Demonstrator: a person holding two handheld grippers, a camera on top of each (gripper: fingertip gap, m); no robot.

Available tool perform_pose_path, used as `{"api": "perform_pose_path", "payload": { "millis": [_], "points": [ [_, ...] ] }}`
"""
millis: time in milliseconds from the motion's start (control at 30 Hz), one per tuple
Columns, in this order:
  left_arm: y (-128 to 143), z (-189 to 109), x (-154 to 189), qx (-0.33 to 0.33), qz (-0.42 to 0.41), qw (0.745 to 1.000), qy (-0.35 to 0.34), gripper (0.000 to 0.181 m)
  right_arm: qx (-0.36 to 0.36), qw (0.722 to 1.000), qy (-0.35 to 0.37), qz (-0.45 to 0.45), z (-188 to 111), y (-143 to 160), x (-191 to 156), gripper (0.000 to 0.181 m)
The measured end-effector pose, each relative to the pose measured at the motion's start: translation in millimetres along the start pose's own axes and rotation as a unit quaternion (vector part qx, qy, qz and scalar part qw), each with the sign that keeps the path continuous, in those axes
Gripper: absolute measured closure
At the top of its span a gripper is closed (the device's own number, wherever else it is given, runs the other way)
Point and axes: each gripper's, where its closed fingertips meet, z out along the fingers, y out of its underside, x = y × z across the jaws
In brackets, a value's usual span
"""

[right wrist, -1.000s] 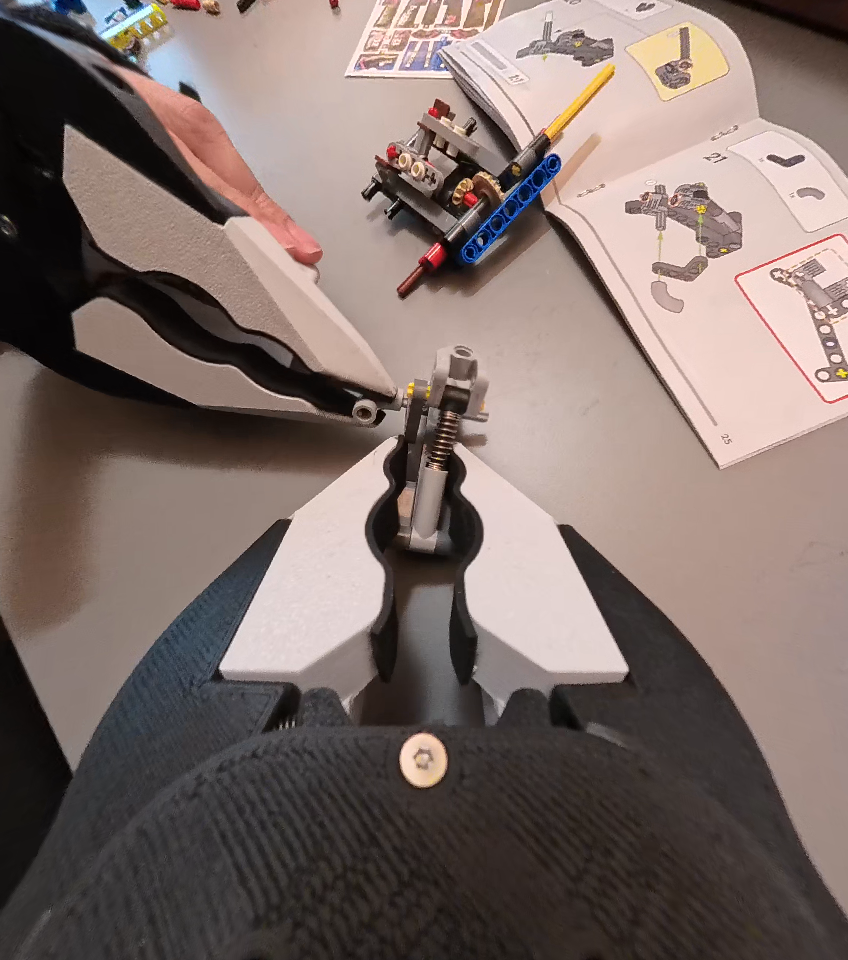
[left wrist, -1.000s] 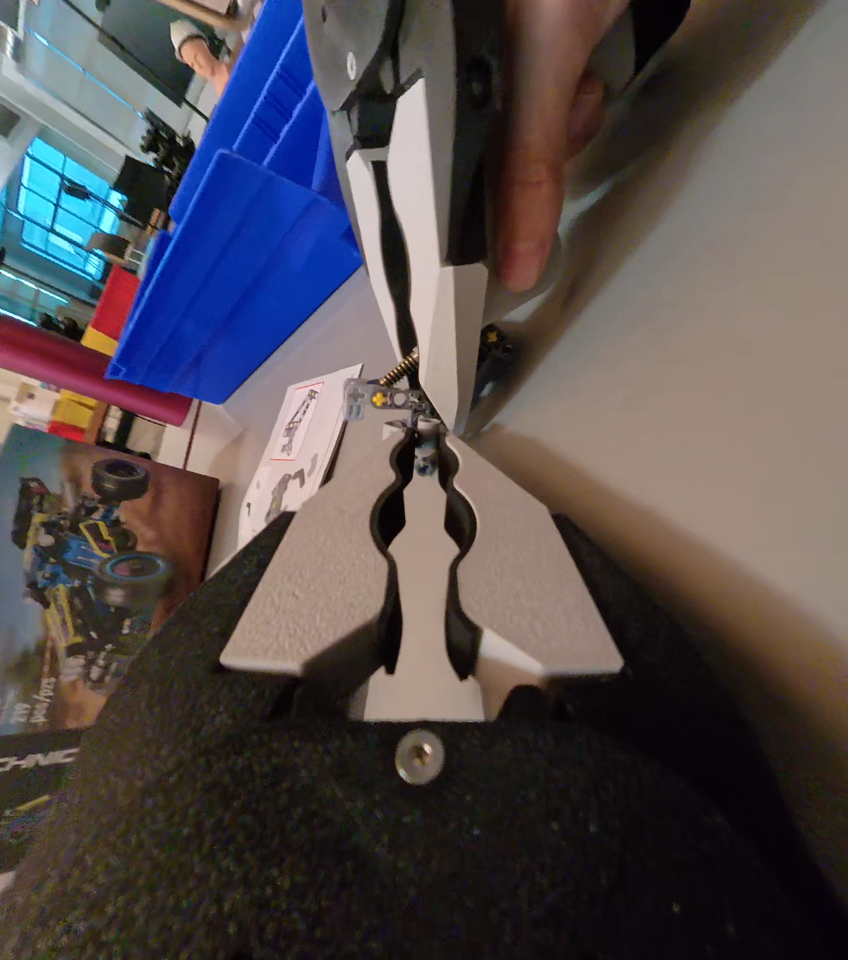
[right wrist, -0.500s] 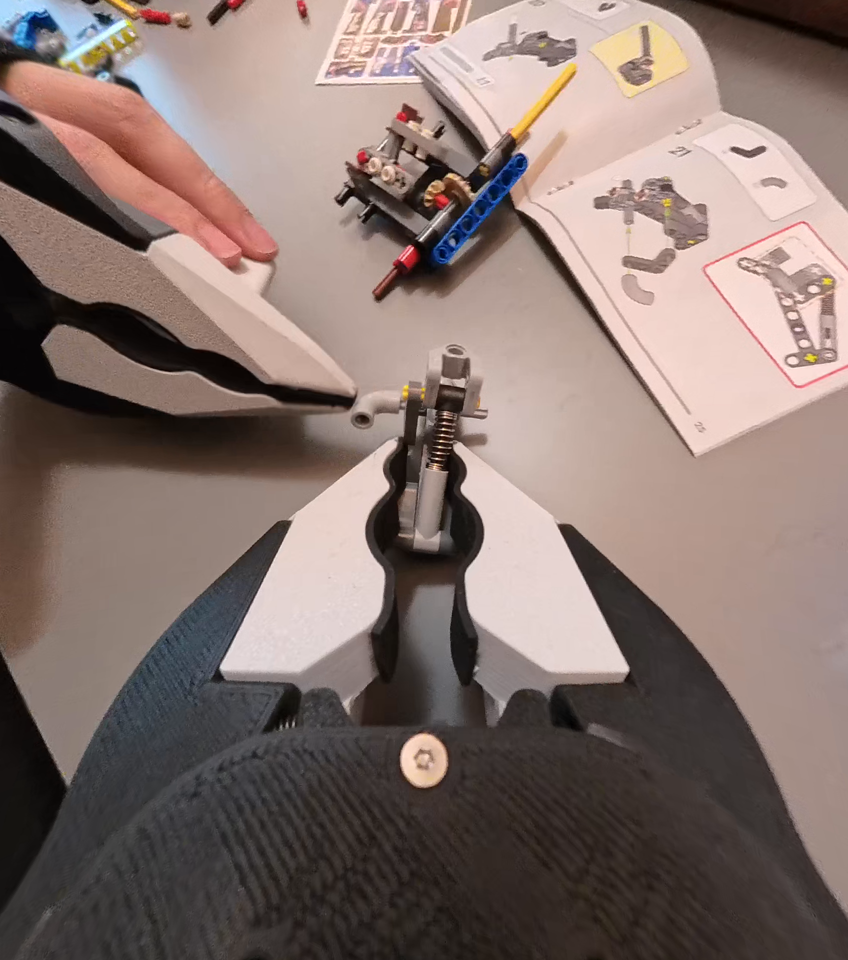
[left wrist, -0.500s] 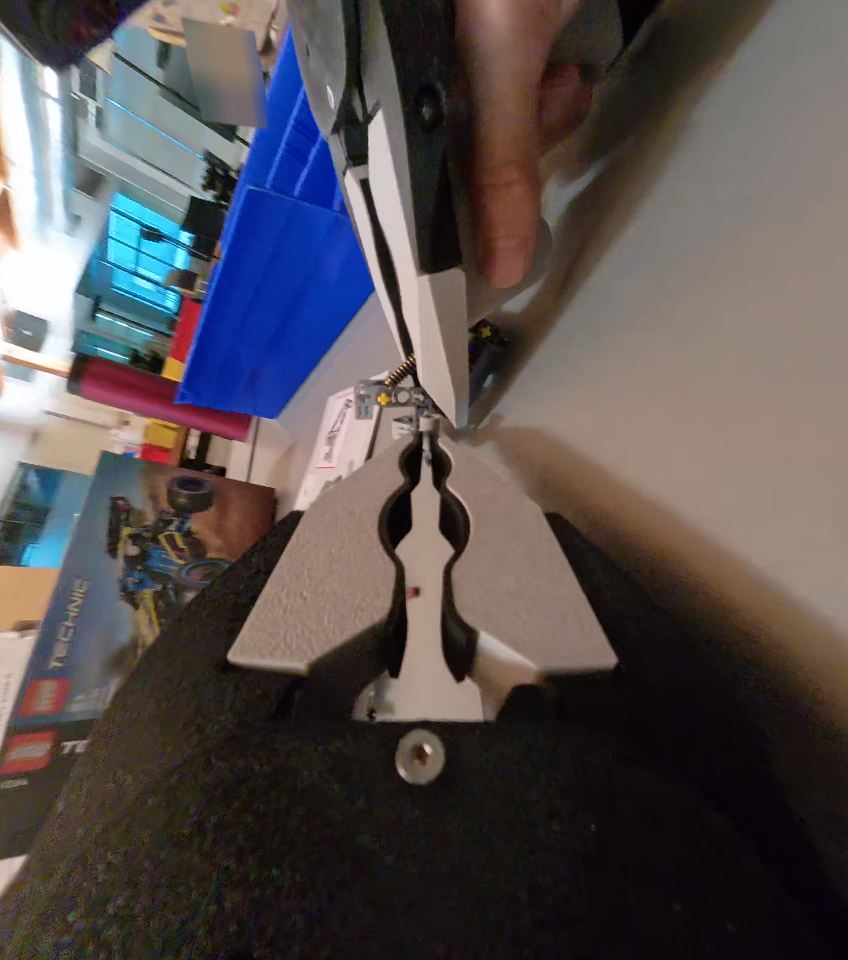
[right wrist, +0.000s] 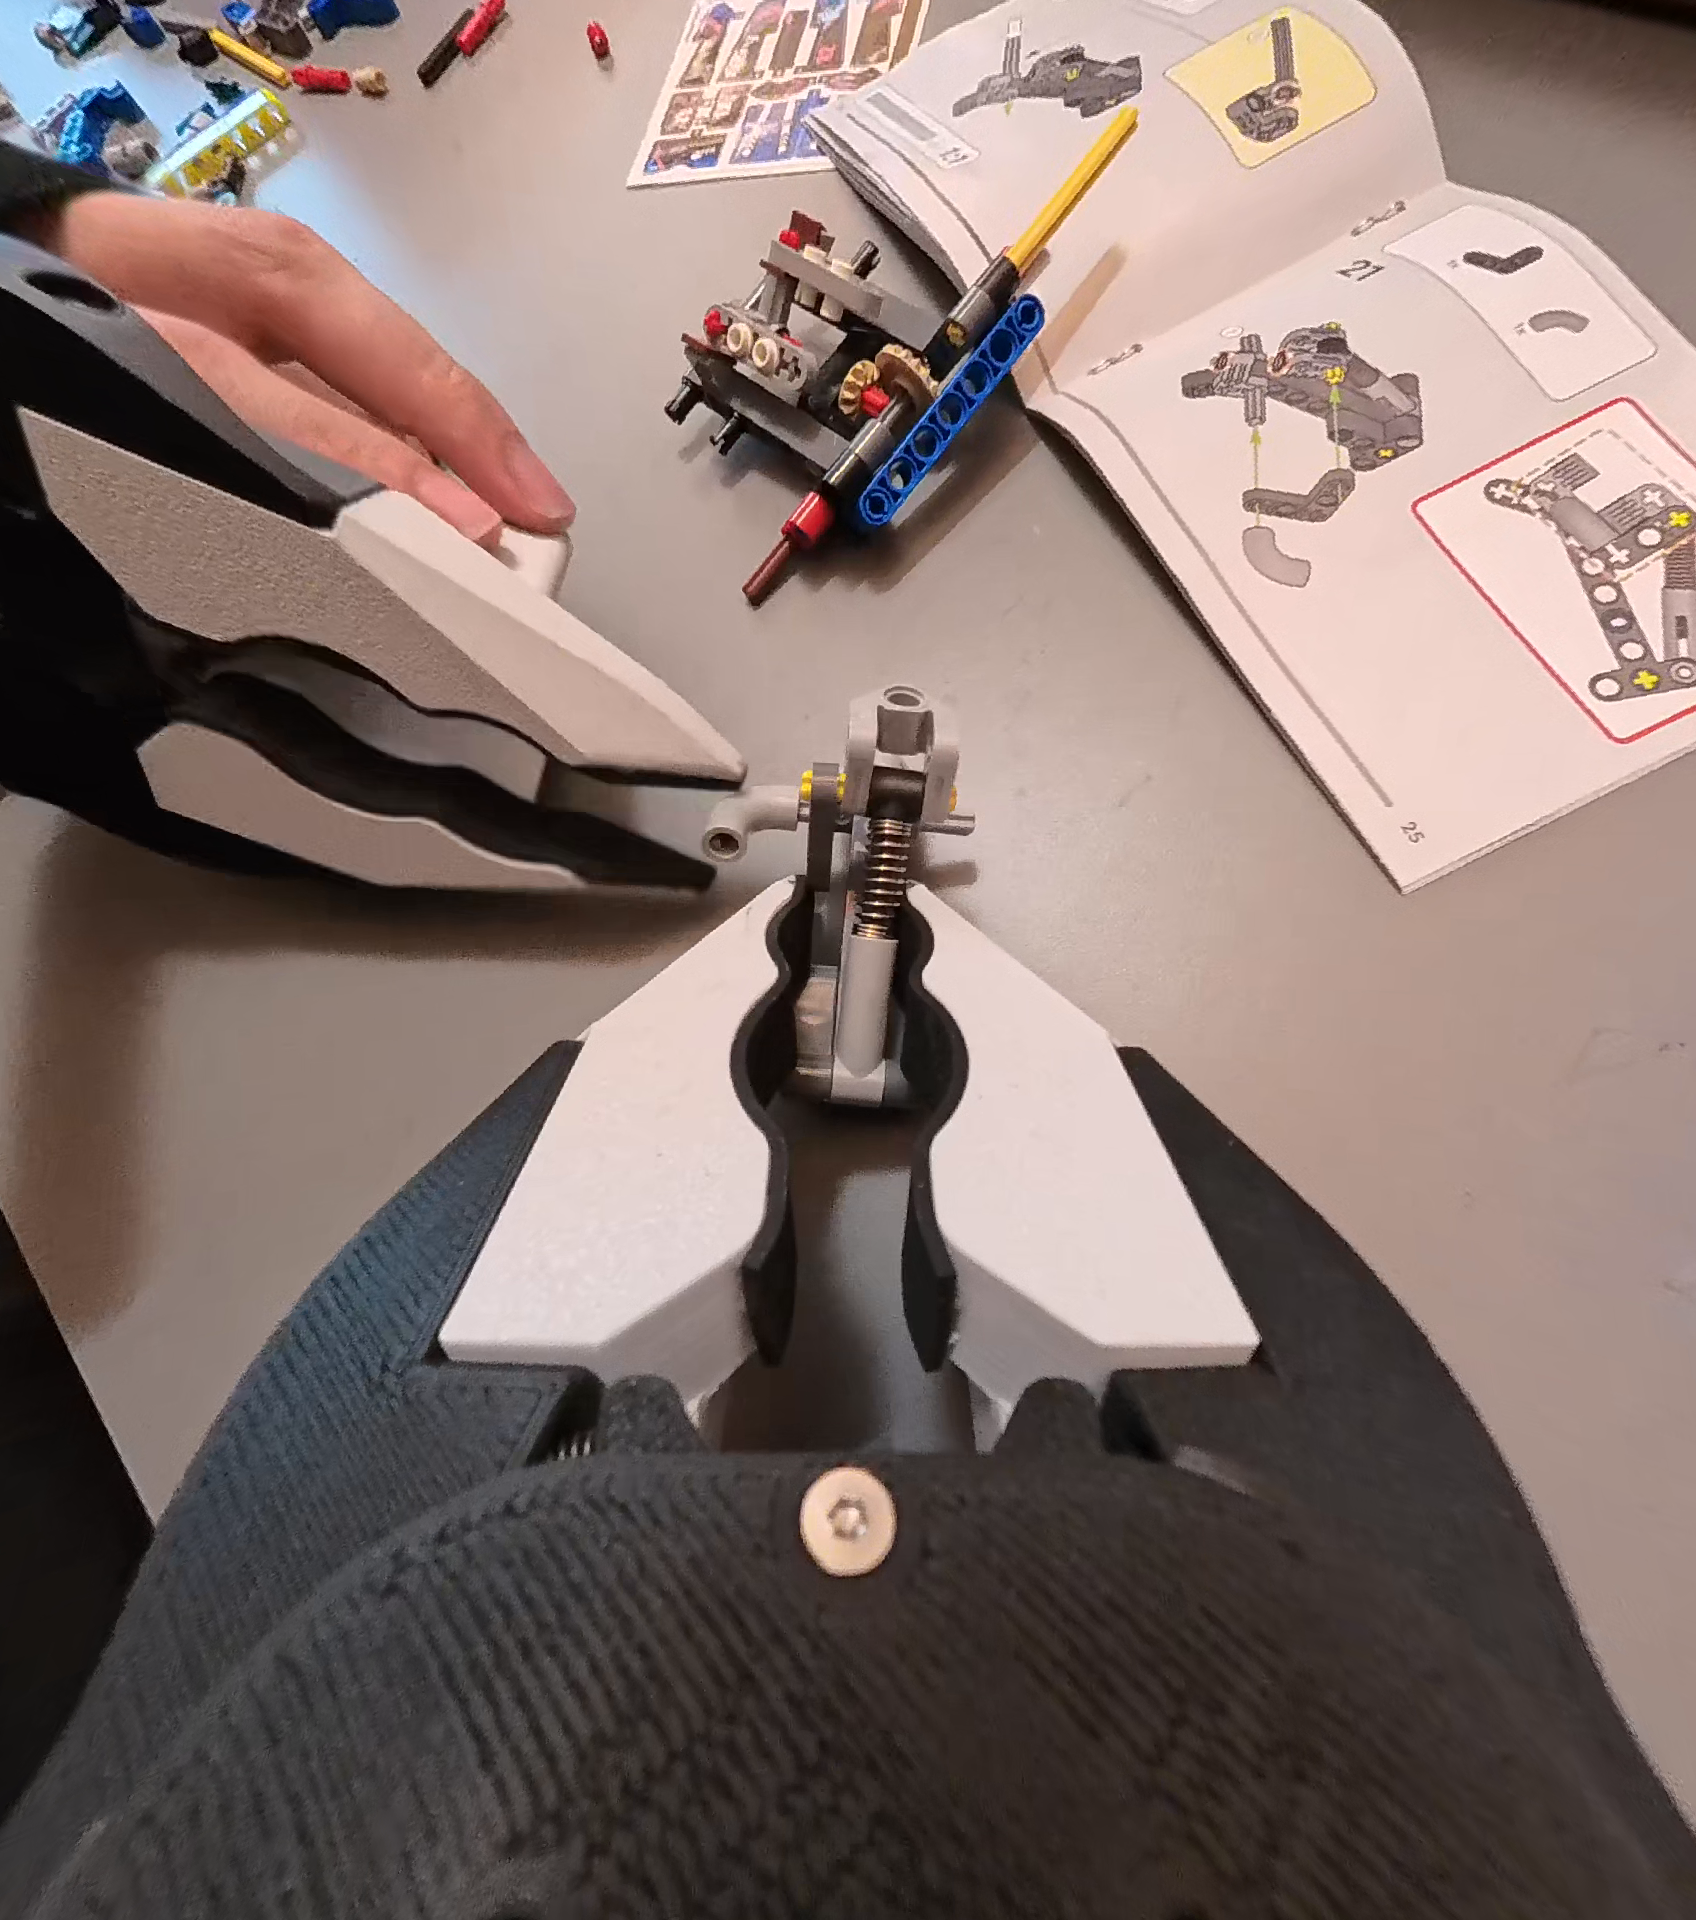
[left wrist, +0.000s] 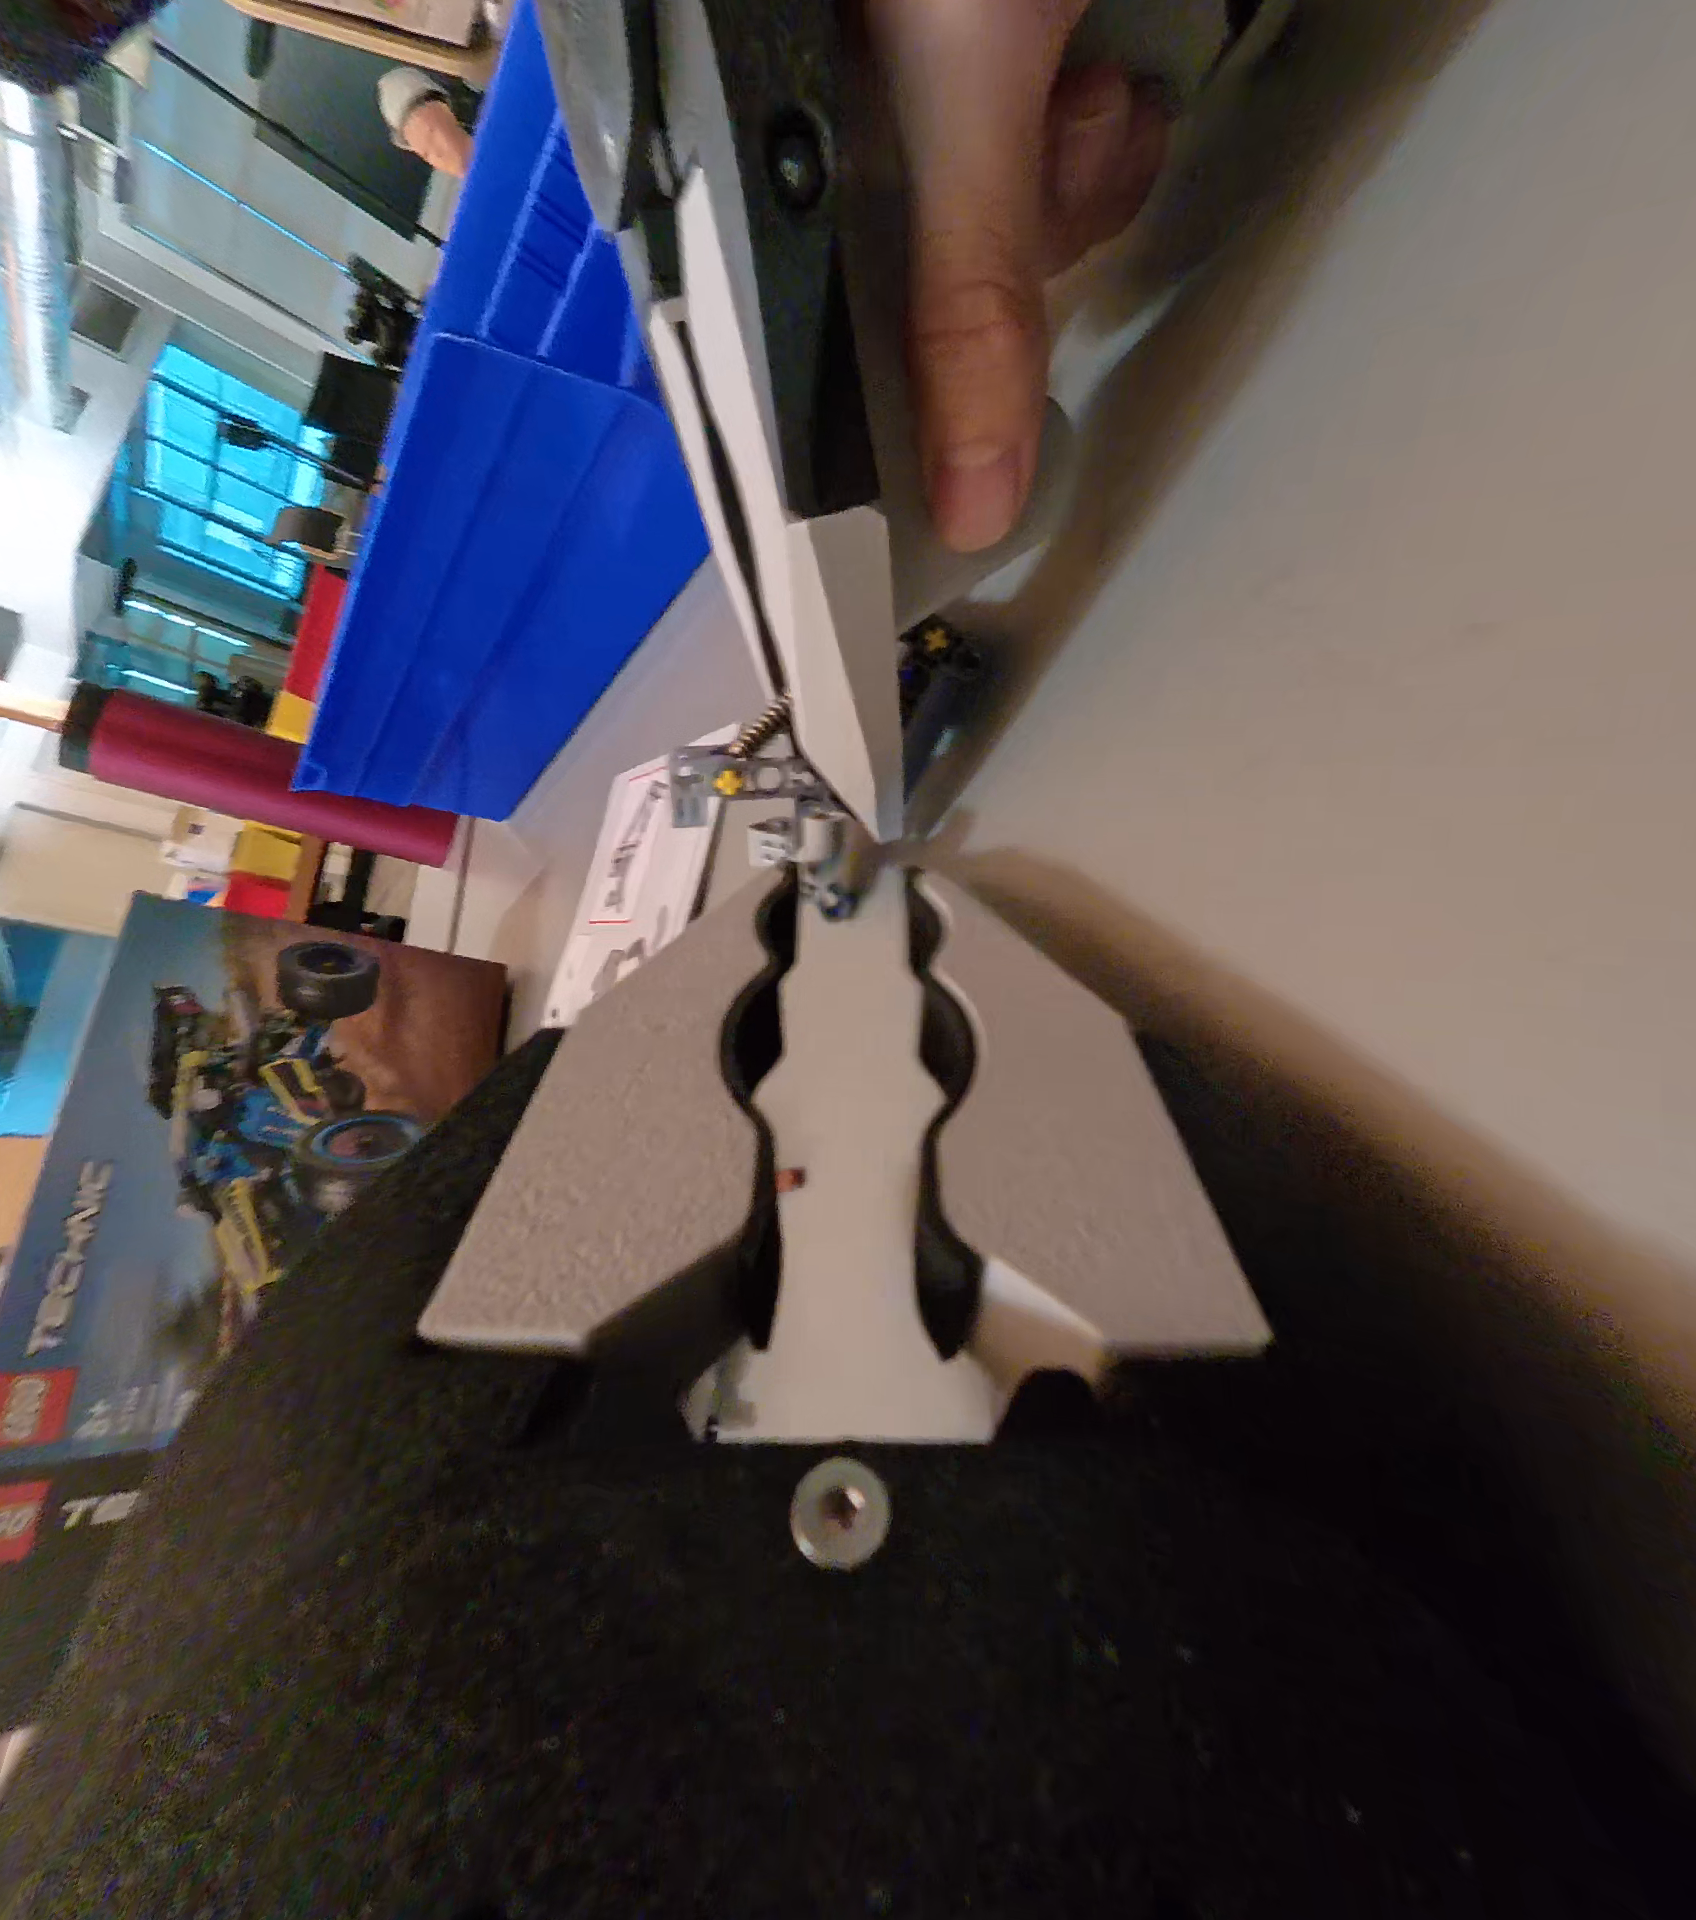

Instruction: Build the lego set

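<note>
**Two grippers meeting at a spring-strut subassembly**

Two hand-held grippers face each other just above a grey table (right wrist: 1343, 1143). The right gripper (right wrist: 849, 914) is pressed together on a grey spring-strut subassembly (right wrist: 870, 852), pinching its lower cylinder between the fingers so that the coil spring and upper grey connectors stand upright above the fingertips. The left gripper (right wrist: 719, 821) enters from the left of the right wrist view, its jaws parted, with a small light-grey elbow connector (right wrist: 740, 826) sitting in the gap at their tips; the connector is joined to the side of the subassembly (whether either fingertip actually touches it cannot be told). A hand (right wrist: 324, 343) rests along the top of the left gripper.

In the left wrist view, the left gripper (left wrist: 849, 894) shows its two fingers apart, and the subassembly (left wrist: 750, 779) appears just beyond their tips, under the closed point of the right gripper (left wrist: 839, 748).

Farther back on the table lies a partly built chassis (right wrist: 854, 384) with a blue beam, tan gears and a yellow axle, its far end resting on an open instruction booklet (right wrist: 1446, 436). A sticker sheet (right wrist: 771, 94) lies just beyond the booklet, and loose parts (right wrist: 179, 114) are scattered at far left. Blue bins (left wrist: 501, 520) and the set's box (left wrist: 200, 1143) stand at the table's edge.
</note>
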Motion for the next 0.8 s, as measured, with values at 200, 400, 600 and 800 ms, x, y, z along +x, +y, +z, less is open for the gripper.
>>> {"api": "perform_pose_path", "payload": {
  "millis": [200,400,600,800],
  "points": [
    [-1.0,0.7,-5.3,-0.005,0.01,1.0,-0.024,0.178,0.0,1.0,0.005,-0.005,0.3,0.0,0.2,0.169],
    [0.9,2.4,-7.3,-0.014,-0.039,0.999,-0.019,0.178,0.001,1.0,0.013,-0.002,0.3,-0.5,1.6,0.169],
    [0.7,3.0,-7.9,-0.007,-0.115,0.993,0.021,0.179,0.0,1.0,0.004,-0.006,-0.5,-0.3,1.1,0.17],
    [1.9,4.3,-8.2,-0.007,-0.159,0.986,0.052,0.179,-0.001,0.999,0.02,-0.027,0.0,-0.8,3.1,0.17]
  ]
}}
